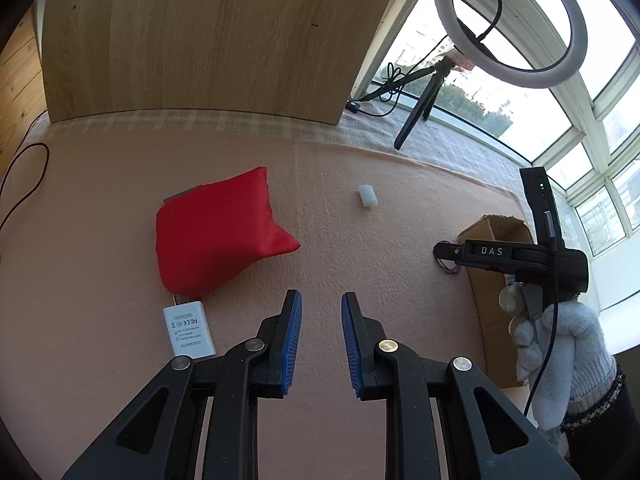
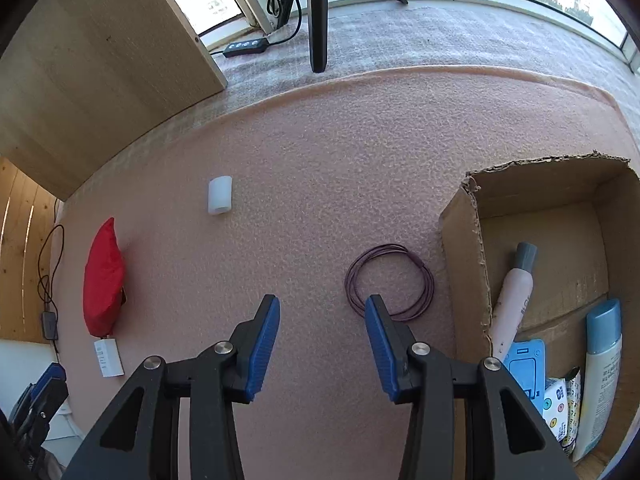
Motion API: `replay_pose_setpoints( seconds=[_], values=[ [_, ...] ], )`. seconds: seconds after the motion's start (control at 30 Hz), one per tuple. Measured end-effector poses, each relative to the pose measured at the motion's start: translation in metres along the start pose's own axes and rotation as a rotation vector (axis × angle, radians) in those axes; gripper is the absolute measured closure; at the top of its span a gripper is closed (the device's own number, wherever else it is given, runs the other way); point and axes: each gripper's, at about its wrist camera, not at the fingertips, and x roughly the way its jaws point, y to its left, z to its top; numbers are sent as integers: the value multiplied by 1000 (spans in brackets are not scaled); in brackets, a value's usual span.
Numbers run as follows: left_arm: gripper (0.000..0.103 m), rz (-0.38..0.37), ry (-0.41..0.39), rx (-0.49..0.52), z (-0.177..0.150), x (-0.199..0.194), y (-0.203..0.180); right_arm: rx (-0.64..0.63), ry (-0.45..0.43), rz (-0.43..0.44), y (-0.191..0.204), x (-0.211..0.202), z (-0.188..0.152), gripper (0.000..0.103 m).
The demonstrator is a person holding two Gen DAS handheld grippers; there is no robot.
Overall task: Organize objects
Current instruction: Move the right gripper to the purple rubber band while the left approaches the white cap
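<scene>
Purple wire coil [image 2: 390, 280] beside cardboard box [image 2: 464, 248]

We count, outside the one cardboard box [image 2: 464, 240]: one red pouch [image 1: 216, 232], one white adapter [image 1: 188, 330], one white cylinder [image 2: 220, 195], one purple wire coil [image 2: 390, 280]. Inside the box: two tubes or bottles, pink [image 2: 514, 300] and blue-capped [image 2: 600, 372], one blue flat item [image 2: 526, 368], one printed packet [image 2: 562, 404].

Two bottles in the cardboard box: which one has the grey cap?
The pale pink tube, leaning against the box's left wall. The other, a white bottle nearer the right wall, has a light blue cap.
</scene>
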Motion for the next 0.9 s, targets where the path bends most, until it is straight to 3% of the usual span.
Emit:
replay_pose_setpoints(
  seconds=[0.2, 0.33, 0.43, 0.5, 0.63, 0.9],
  values=[
    [81, -5, 11, -8, 3, 4, 7, -25, 1, -86, 7, 16, 6, 62],
    [81, -10, 13, -1, 7, 7, 5, -32, 13, -86, 8, 23, 6, 62],
    [81, -18, 18, 4, 10, 11, 2, -24, 44, -3, 7, 21, 2, 64],
    [81, -24, 23, 8, 12, 15, 0, -27, 83, 64, 7, 22, -4, 70],
    [81, -39, 36, 11, 16, 23, -3, -29, 110, 118, 7, 21, -20, 72],
    [81, -48, 70, 30, 31, 51, -19, -132, 108, 116, 32, 11, -74, 72]
  ],
)
